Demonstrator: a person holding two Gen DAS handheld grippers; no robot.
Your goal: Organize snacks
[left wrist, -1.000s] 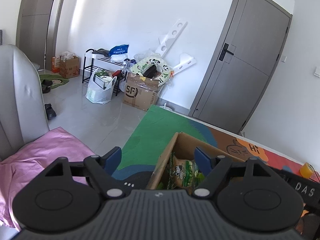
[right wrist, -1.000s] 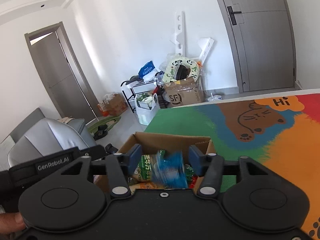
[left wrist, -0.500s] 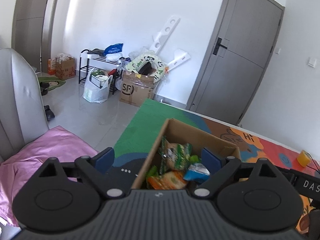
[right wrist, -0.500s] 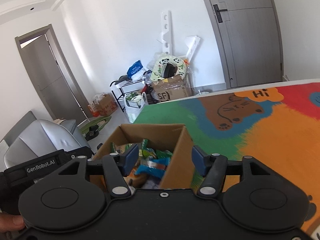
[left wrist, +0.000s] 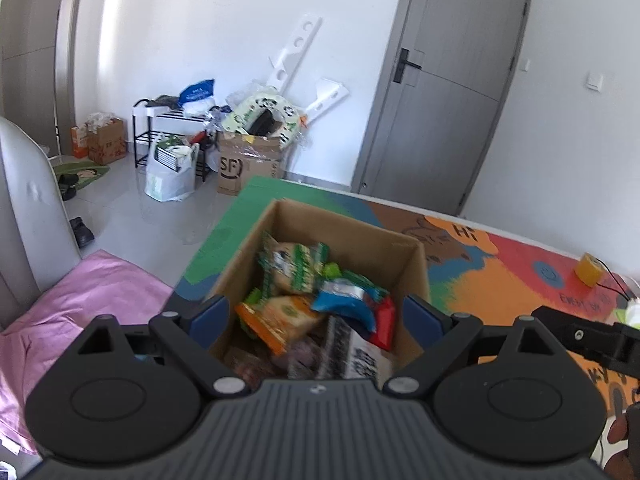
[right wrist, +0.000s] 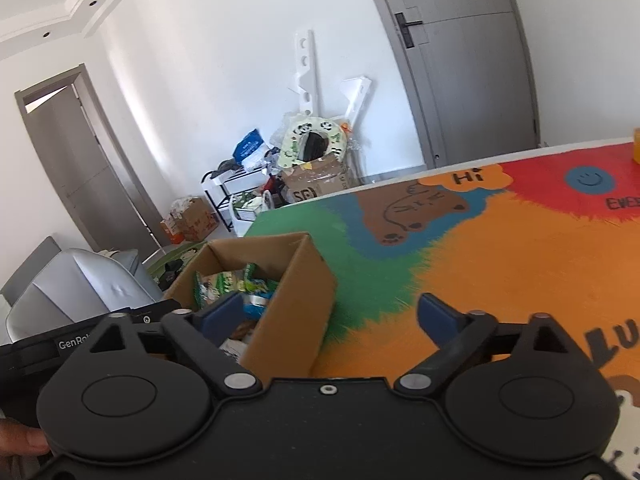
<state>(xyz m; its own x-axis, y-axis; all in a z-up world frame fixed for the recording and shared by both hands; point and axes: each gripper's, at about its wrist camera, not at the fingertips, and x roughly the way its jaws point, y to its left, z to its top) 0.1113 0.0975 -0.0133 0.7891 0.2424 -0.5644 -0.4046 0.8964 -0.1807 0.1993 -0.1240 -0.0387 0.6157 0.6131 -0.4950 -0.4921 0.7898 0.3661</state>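
Observation:
An open cardboard box (left wrist: 352,228) stands on the table's left end. It holds several snack packets: a green and white one (left wrist: 292,268), a blue one (left wrist: 348,300), an orange one (left wrist: 280,316) and a red one (left wrist: 384,320). My left gripper (left wrist: 316,316) hovers over the box's near side, open and holding nothing. The right gripper (right wrist: 330,314) is just right of the box (right wrist: 296,312), its jaws opening, with nothing held; only the box's corner shows between its fingers.
A colourful cartoon mat (right wrist: 500,260) covers the table. A small yellow block (left wrist: 590,268) with a cable sits far right. A grey chair with a pink cushion (left wrist: 80,300) stands left of the table. Boxes and bags crowd the far wall (left wrist: 248,160).
The blue packet that was between the right fingers now lies in the box. The right gripper has opened wide and shifted right. The left gripper widened and now faces the box.

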